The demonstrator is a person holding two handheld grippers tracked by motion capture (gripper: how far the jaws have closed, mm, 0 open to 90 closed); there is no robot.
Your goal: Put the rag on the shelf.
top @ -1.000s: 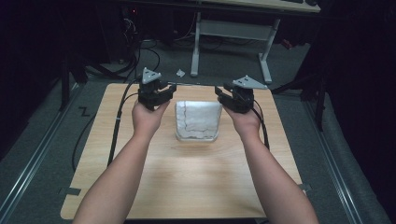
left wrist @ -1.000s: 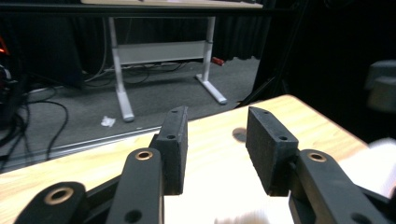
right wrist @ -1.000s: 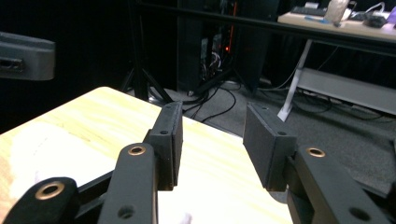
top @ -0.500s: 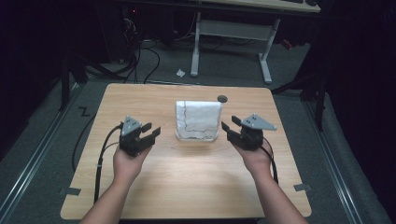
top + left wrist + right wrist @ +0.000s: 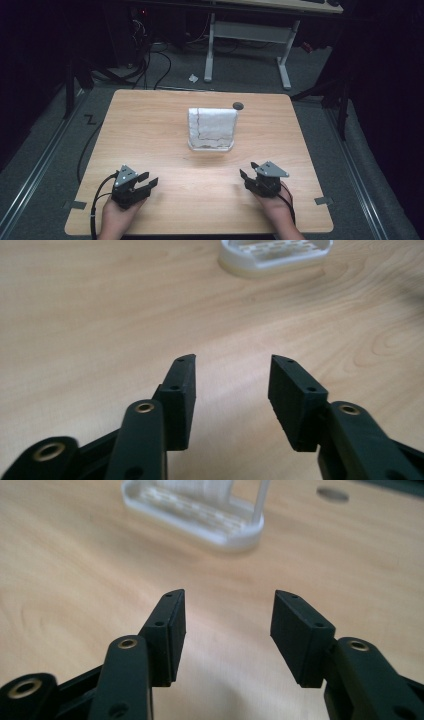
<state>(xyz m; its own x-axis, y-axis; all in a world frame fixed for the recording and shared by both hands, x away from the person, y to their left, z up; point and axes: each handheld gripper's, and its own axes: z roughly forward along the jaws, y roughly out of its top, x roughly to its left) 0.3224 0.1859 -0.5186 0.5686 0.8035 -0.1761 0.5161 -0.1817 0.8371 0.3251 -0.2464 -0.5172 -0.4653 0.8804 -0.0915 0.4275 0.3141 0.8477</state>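
Note:
A white cloth with a dark wavy line hangs over a white plastic rack [image 5: 212,127] in the middle of the wooden table [image 5: 150,125]. My left gripper [image 5: 148,180] is near the front left, well short of the rack, and its jaws have just been opening with nothing between them. My right gripper [image 5: 248,170] is at the front right, also opening wider and empty. In the left gripper view my left gripper [image 5: 232,362] hovers low over bare wood, with the rack's base [image 5: 275,252] far ahead. In the right gripper view my right gripper [image 5: 229,596] points toward the rack's base [image 5: 195,512].
A small dark round disc [image 5: 238,105] sits in the tabletop behind the rack, also seen as a disc [image 5: 332,494] in the right gripper view. Beyond the table stand white desk legs [image 5: 285,60] and floor cables [image 5: 150,65]. Dark surroundings flank both sides.
Both hands drew back from either side of the rack to the near edge of the table and sank lower. The cloth and rack stayed in place.

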